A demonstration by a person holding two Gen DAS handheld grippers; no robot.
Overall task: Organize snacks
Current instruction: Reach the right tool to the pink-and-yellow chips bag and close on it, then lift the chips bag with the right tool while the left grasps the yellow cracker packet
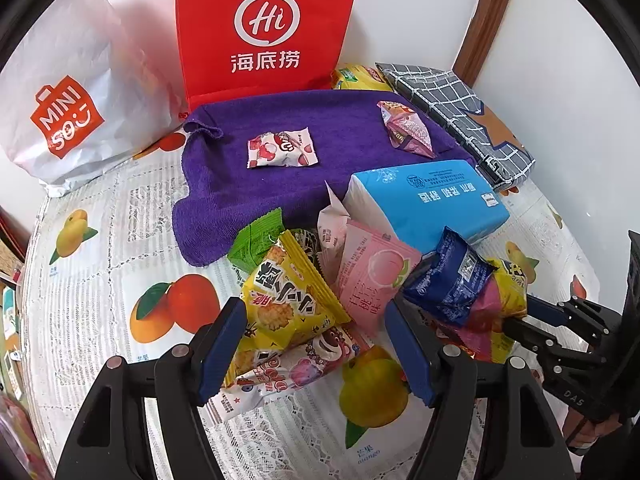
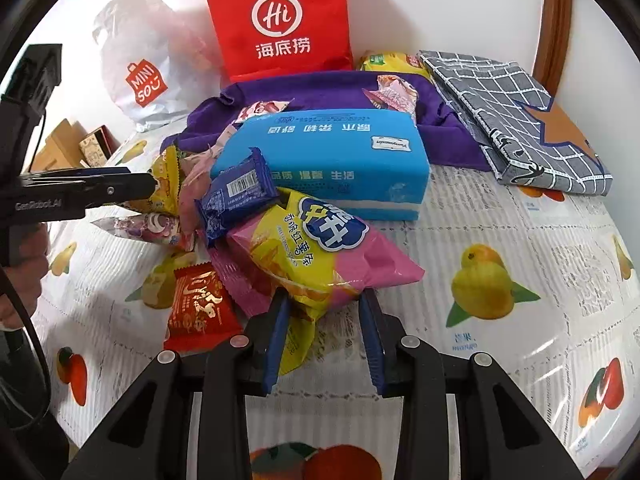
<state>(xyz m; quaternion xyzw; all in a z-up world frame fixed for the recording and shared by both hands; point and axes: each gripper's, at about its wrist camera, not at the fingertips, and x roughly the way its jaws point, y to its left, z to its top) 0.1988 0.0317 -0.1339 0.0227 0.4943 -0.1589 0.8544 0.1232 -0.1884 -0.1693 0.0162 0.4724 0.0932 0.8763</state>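
The chip bag (image 2: pixel 320 256) in the snack pile (image 1: pixel 320 292) on the tabletop (image 2: pixel 520 240) is pinched at its near end by the right gripper (image 2: pixel 326 312), probably for sorting onto the purple towel (image 1: pixel 320 128), while the left gripper's (image 1: pixel 316 344) fingers are kept apart over the yellow packet (image 1: pixel 288 292), nothing clamped.

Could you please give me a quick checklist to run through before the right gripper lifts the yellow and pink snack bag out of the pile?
1. Right gripper pinching the yellow and pink snack bag: ok, both pads press its near end.
2. Nothing resting on that bag: not ok, the dark blue packet lies across its far end and may slide off.
3. Left gripper clear of that bag: ok, open around the yellow cracker packet, pads not pressing.
4. Purple towel has free space: ok, only two small packets on it.
5. Grip firm enough for a lift: cannot tell.
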